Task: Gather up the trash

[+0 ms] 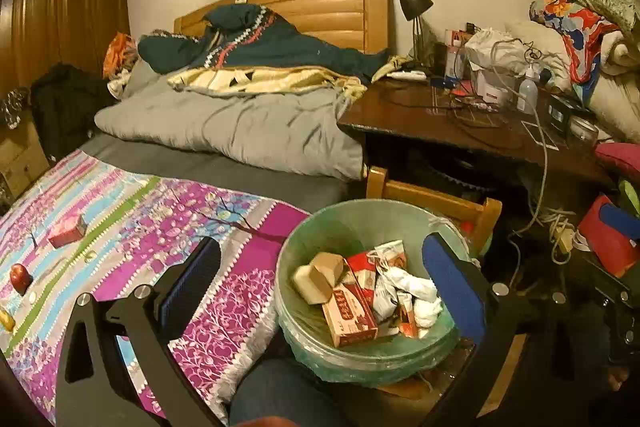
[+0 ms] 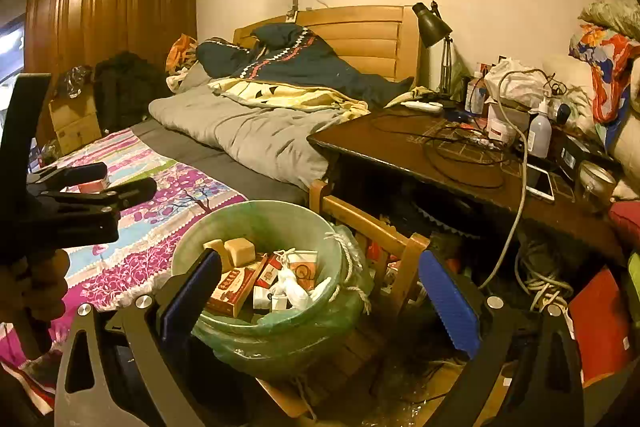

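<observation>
Left wrist view: your left gripper point(image 1: 320, 283) gapes wide and empty over the bin point(image 1: 298, 251), already loaded with cartons and tissue. A red box point(image 1: 68, 231) and red apple-like thing point(image 1: 20, 277) wait on the bedspread point(image 1: 168, 211).

Right wrist view: your right gripper point(image 2: 320, 291) is wide too, holding nothing, beside the bin.

My gripper pads point(image 1: 454, 283) blue. Bin liner point(image 1: 362, 357) pale green. Bedsheet point(image 1: 168, 227) pink, purple, light-blue stripes, tree print. Duvet point(image 1: 240, 131) grey. Boxes point(image 1: 348, 315) in bin red-white. Small box point(image 1: 68, 231) on sheet red.
</observation>
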A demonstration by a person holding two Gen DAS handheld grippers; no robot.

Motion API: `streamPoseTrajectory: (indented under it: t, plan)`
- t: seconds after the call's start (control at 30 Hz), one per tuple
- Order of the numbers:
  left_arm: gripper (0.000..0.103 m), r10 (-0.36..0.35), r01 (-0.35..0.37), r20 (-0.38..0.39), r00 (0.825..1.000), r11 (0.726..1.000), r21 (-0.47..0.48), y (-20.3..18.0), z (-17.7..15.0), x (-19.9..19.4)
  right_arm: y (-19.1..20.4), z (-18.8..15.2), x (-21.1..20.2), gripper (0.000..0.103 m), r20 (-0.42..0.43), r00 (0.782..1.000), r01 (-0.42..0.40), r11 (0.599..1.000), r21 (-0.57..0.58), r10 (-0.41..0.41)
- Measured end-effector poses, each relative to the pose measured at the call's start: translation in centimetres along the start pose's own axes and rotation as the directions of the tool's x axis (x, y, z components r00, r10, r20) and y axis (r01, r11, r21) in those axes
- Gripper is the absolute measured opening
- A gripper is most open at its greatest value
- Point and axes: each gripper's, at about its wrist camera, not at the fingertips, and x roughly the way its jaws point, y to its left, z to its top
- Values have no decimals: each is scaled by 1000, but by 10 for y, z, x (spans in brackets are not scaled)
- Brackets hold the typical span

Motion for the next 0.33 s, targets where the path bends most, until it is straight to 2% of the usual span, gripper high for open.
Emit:
streamPoseTrajectory:
  t: [0.13, 0.2, 0.33]
  plan:
    - [97, -1, 2, -35, 999, 1000, 17, -4, 2, 4, -2, 0, 0, 98, 1, 1000, 7, 1000, -1, -7]
    - [97, -27, 28, -54, 998, 999, 17, -5, 1, 6, -2, -1, 0, 98, -1, 1000, 10, 1000, -4, -10]
    - [97, -13, 12, -58, 998, 1000, -12, -1, -1, 8, -4, -2, 1, 98, -5, 1000, 11, 1000, -1, -11]
